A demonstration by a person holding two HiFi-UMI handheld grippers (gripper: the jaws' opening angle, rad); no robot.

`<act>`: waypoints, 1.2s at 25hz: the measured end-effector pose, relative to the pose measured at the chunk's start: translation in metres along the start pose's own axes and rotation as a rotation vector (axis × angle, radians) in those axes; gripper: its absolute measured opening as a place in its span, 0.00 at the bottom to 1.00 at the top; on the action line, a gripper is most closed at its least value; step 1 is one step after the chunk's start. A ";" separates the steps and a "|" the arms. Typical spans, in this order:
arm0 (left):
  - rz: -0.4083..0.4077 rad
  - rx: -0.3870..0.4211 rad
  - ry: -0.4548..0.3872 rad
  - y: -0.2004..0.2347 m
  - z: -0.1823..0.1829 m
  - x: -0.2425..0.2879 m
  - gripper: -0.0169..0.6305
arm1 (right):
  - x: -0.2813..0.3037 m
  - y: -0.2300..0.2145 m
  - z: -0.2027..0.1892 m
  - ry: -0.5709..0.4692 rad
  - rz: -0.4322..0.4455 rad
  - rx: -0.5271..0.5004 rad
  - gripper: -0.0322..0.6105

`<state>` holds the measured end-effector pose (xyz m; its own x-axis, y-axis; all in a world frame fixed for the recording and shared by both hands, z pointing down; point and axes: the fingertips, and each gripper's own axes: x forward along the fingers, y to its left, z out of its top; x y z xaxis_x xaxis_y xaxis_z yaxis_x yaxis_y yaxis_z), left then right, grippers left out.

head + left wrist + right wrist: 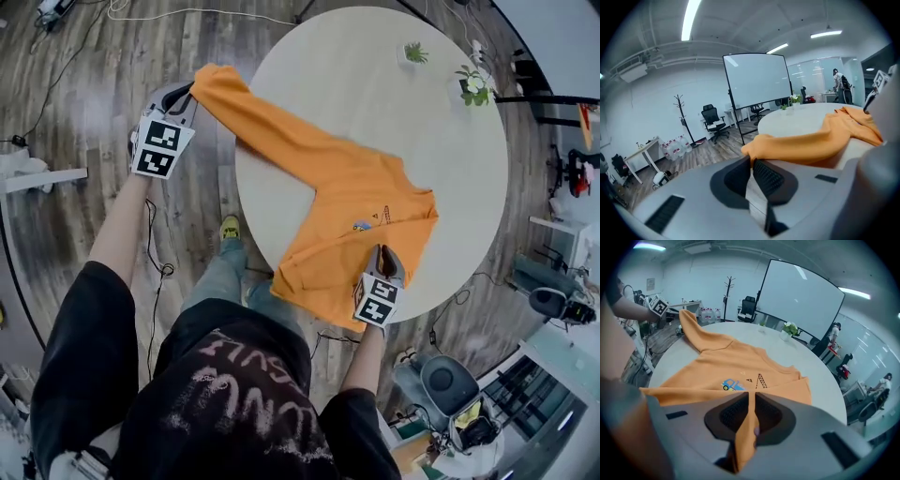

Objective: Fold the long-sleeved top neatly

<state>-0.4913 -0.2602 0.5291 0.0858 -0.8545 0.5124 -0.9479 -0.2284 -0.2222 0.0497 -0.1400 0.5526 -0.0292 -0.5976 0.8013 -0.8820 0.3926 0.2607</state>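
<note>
Pinched between the right gripper (750,401) jaws is a thin fold of orange cloth, the near edge of the long-sleeved top (736,366), and it droops limply below the pads, which tells me what I am handling: light, soft knit with no stiffness of its own, likely to sag, crease and drag on whatever it touches. Beyond these jaws the body of the garment lies flat on the round worktop (375,84), printed side up, with the little truck print (732,384) just ahead of the jaw tips and the neckline further off and to their right. The left gripper (751,161) has its jaws pressed together on the cuff (754,146), which sits right at their tips. From there the sleeve (272,127) runs straight away from the left jaws, off the worktop's edge at first, then onto it and into the body. I judge the long axis to be that line, cuff to near edge, from one pair of jaws to the other. Edges and corners such as cuff, hem and shoulder are the places to hold, since a grab in mid-cloth would only bunch it.
</note>
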 end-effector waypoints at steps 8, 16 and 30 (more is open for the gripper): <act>0.140 -0.094 -0.194 -0.011 0.106 -0.061 0.06 | -0.030 -0.040 -0.024 -0.108 0.000 0.072 0.12; 0.209 -0.201 0.063 -0.035 0.030 -0.065 0.07 | -0.047 -0.070 -0.084 -0.102 0.006 0.147 0.12; 0.247 -0.247 0.325 -0.010 -0.063 -0.047 0.07 | -0.058 -0.079 -0.111 -0.033 -0.016 0.101 0.12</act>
<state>-0.5053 -0.1884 0.5597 -0.2141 -0.6702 0.7106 -0.9758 0.1145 -0.1860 0.1731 -0.0590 0.5455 -0.0287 -0.6266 0.7788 -0.9253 0.3114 0.2165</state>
